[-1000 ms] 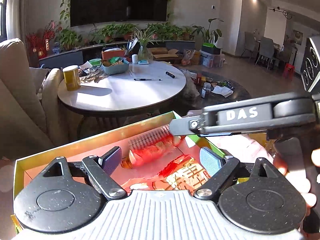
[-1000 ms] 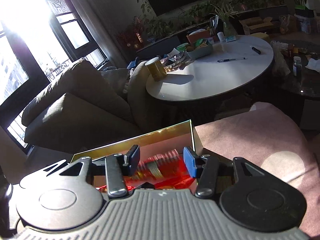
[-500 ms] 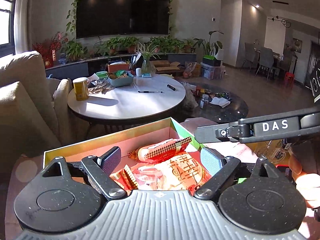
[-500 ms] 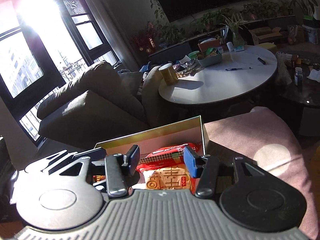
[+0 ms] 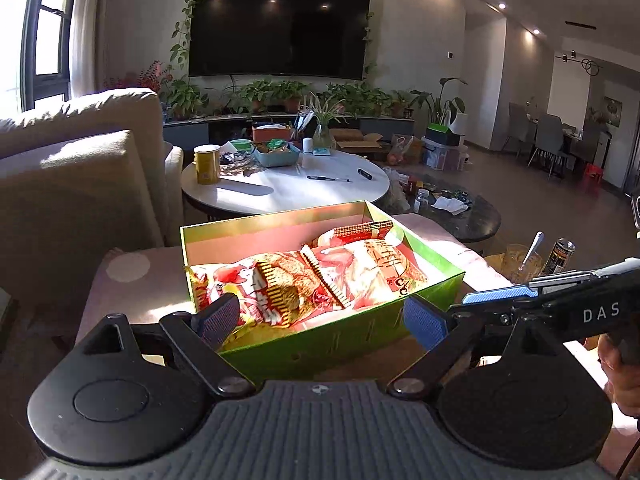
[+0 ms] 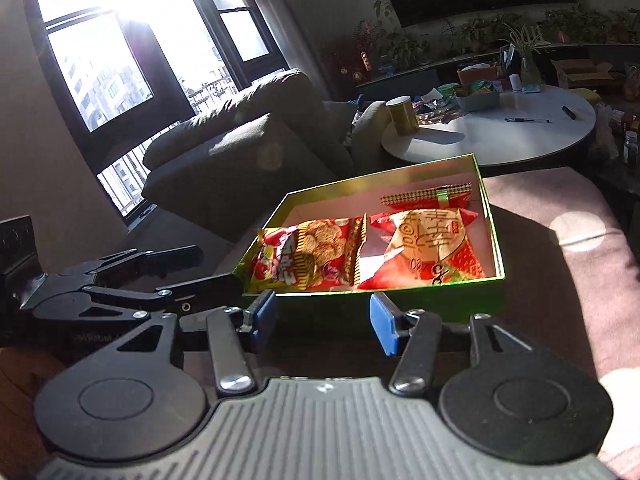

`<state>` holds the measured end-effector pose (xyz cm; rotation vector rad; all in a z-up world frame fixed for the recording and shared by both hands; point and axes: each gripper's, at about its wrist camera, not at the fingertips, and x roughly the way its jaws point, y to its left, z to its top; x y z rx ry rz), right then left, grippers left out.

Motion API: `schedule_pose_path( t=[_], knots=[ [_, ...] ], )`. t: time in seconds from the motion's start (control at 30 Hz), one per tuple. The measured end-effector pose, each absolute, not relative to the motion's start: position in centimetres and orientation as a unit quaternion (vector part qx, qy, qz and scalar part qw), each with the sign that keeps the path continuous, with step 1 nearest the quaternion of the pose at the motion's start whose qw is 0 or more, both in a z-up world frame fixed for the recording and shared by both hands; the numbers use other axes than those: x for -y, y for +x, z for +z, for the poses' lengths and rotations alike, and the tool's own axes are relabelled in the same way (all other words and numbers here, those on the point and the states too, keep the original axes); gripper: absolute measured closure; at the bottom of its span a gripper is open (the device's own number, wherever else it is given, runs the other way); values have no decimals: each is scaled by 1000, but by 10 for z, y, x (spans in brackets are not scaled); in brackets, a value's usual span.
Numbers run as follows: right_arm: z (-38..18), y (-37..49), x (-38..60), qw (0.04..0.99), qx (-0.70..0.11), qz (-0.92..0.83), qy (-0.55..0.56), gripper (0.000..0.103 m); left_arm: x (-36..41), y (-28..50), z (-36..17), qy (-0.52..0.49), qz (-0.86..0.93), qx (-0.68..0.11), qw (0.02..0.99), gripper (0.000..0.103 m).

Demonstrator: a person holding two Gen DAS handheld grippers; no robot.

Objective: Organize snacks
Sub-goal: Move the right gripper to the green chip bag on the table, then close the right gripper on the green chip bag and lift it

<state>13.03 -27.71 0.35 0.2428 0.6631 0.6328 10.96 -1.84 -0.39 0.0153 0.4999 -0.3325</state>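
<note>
Left wrist view gives us the shallow green cardboard box [image 5: 352, 330] on the pinkish cushioned seat [image 5: 120, 296] — inside lie three red snack packets [image 5: 288, 284] in all, it seems, one at the far wall. Our left gripper [image 5: 320, 322] stands wide open just short of the box, empty. Our right gripper [image 6: 322, 322] has just been opening — nothing between its blue pads [image 6: 382, 324]. Beyond sits the round white table [image 5: 280, 192].

Both wrist views near green box [image 5: 340, 332]
</note>
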Motion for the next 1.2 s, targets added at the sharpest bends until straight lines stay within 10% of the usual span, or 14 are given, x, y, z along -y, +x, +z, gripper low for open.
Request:
schedule_pose_path(
  t=[1.2],
  knots=[
    [-38,16,186,842,-431,322,31,45,-60,-33,-69,-55,-137,-291,945,14]
  ],
)
